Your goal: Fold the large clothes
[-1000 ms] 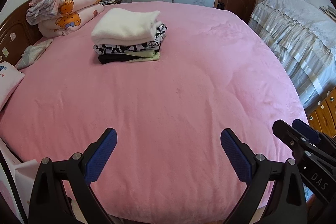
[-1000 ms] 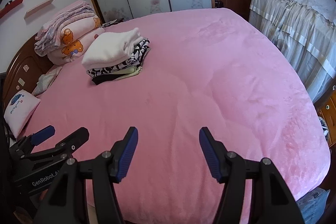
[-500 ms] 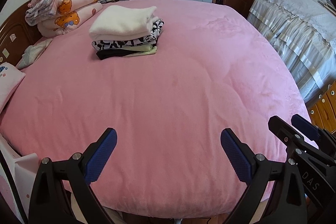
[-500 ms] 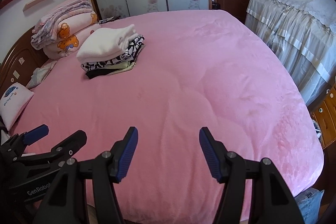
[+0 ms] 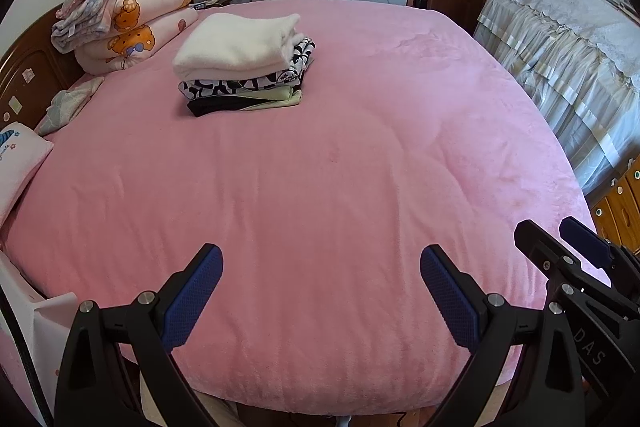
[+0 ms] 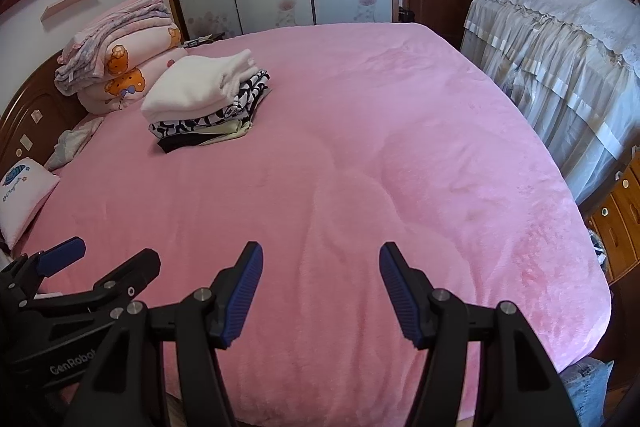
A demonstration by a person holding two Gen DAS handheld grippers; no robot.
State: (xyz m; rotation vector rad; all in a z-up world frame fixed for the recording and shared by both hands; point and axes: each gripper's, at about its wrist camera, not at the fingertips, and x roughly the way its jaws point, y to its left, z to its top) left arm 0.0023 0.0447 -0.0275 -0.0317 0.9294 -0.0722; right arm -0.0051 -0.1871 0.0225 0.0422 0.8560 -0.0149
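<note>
Both your grippers hang empty over the near edge of the bed (image 5: 320,155).
Your left gripper (image 5: 320,291) and right gripper (image 6: 321,291) stand with jaws apart, nothing between them. The folded stack (image 5: 244,67) lies far across the bed, beside the quilts (image 5: 124,19) by the headboard.

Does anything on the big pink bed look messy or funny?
Not really. The folded stack of clothes sits fairly neat on the pink fleece bedspread, with the fluffy white garment on top. Only a small crumpled pale cloth lies loose by the wooden headboard.
</note>
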